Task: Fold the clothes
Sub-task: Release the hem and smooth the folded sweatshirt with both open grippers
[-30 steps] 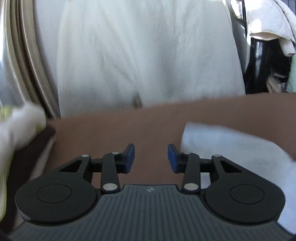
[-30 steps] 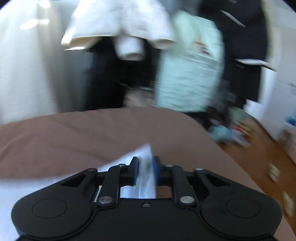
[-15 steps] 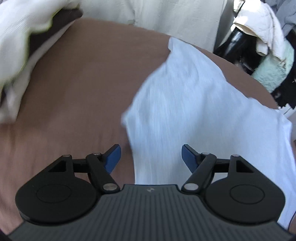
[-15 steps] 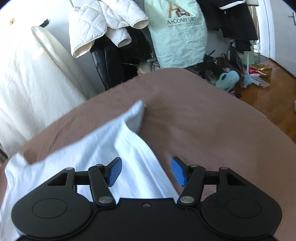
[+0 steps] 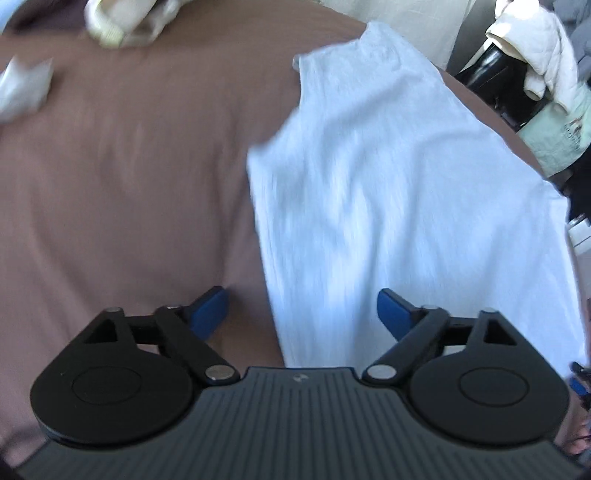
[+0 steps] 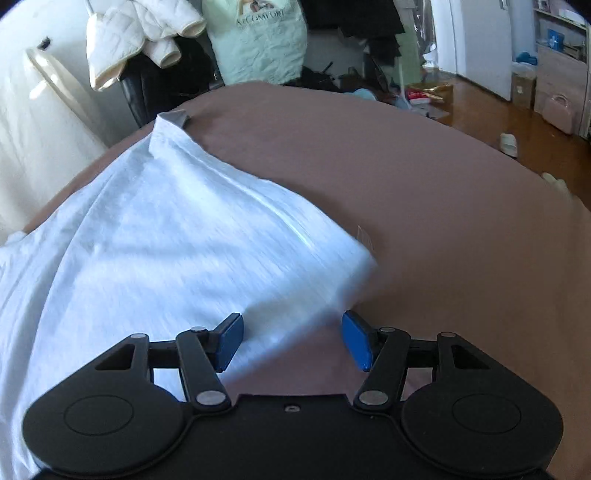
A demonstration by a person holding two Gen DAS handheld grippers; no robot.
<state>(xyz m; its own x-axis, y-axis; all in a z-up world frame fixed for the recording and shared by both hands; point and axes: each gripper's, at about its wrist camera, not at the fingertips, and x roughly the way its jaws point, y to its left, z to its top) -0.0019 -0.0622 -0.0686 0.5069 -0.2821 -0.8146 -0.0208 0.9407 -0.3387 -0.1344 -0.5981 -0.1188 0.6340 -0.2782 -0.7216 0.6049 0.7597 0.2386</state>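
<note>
White cotton garment, thin ribbed knit, probably a T-shirt (image 5: 388, 192), lies spread on the brown bed cover (image 5: 129, 166), roughly flat but not smooth: a long ridge runs down it in the right wrist view (image 6: 258, 199) and one far corner is flipped over near the bed edge (image 6: 171, 120). No fold visible yet, so the task reads as just started: garment laid out, all folding left.

Left claw (image 5: 301, 310) jaws wide apart, have just been opening; the garment's near left edge lies under the gap, pads not pressing on it. Right claw (image 6: 291, 339) jaws also apart, opened within the last second; the near right corner of the cloth lies below and between them, blurred, not clamped. Neither claw holds anything.

Other laundry waits at the far side of the bed: a cream-white bundle (image 5: 129, 18) and a small pale crumpled piece (image 5: 24, 88), both blurred, type unclear. Beyond the bed hang a white quilted jacket (image 6: 136, 40) and a mint-green bag with print (image 6: 258, 40).

Remaining, by my guess: flatten the ridge, fold sides in, fold lengthwise, then the other items.
</note>
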